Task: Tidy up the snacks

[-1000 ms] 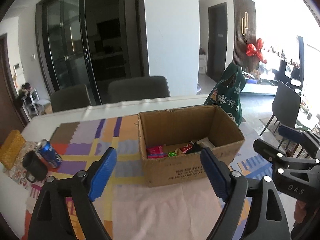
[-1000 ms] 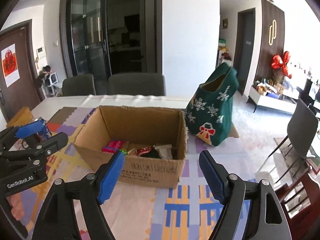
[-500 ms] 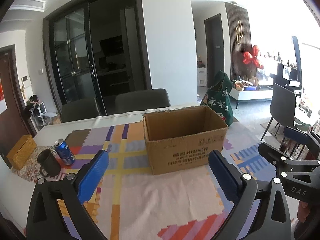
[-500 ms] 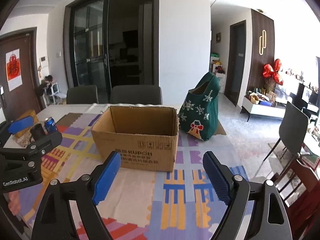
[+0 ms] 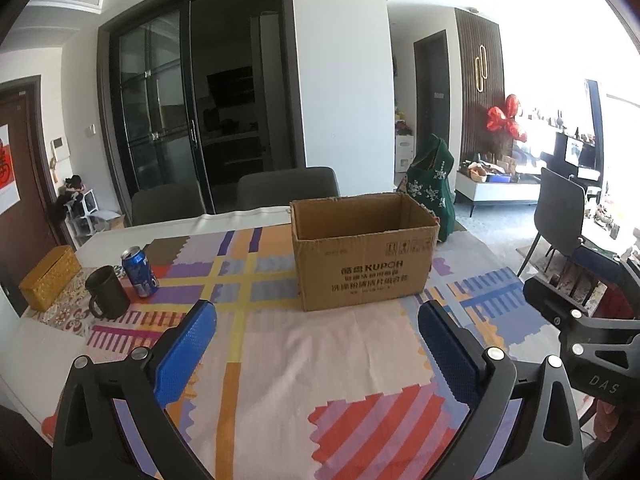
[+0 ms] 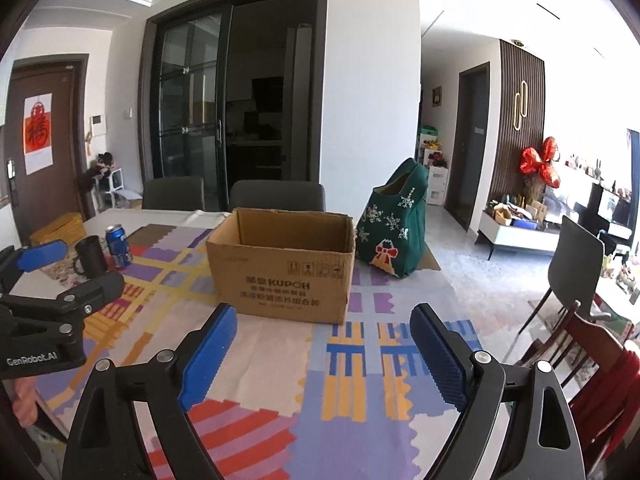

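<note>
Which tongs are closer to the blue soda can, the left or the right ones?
Left. The left tongs hang open over the cloth with the blue soda can ahead to their left; the right tongs are on the far side of them, facing the cardboard box.

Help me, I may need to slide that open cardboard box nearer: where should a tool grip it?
Probably the cardboard box is best pinched at its near top wall edge, coming from above and the front. The top stands open with flaps absent, so one finger can drop inside; the body looks too wide for the open right tool.
</note>
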